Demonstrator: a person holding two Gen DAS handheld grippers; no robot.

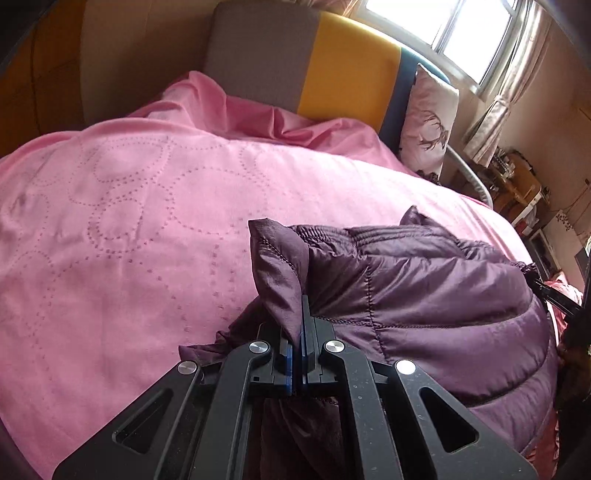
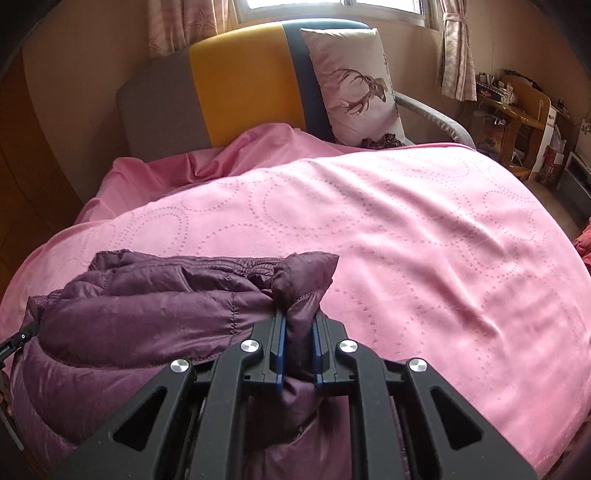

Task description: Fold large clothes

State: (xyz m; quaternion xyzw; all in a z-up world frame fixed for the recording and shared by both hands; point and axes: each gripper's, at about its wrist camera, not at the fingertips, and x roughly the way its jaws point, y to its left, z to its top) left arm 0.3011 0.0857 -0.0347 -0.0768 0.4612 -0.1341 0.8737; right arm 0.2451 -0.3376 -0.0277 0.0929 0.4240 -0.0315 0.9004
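Note:
A purple quilted jacket (image 1: 424, 291) lies bunched at the near edge of a bed covered by a pink blanket (image 1: 129, 221). My left gripper (image 1: 297, 325) is shut on a thin corner of the jacket at its left end, the fabric sticking up past the fingers. The jacket also shows in the right wrist view (image 2: 147, 306). My right gripper (image 2: 299, 332) is shut on a thick bunched corner at the jacket's right end. The jacket stretches between the two grippers. The part below the grippers is hidden.
The pink blanket (image 2: 424, 229) spreads far ahead. A grey, yellow and blue headboard (image 2: 240, 85) stands at the back with a deer-print pillow (image 2: 354, 85). A wooden desk (image 2: 517, 107) with clutter is at the right, below a curtained window (image 1: 465, 33).

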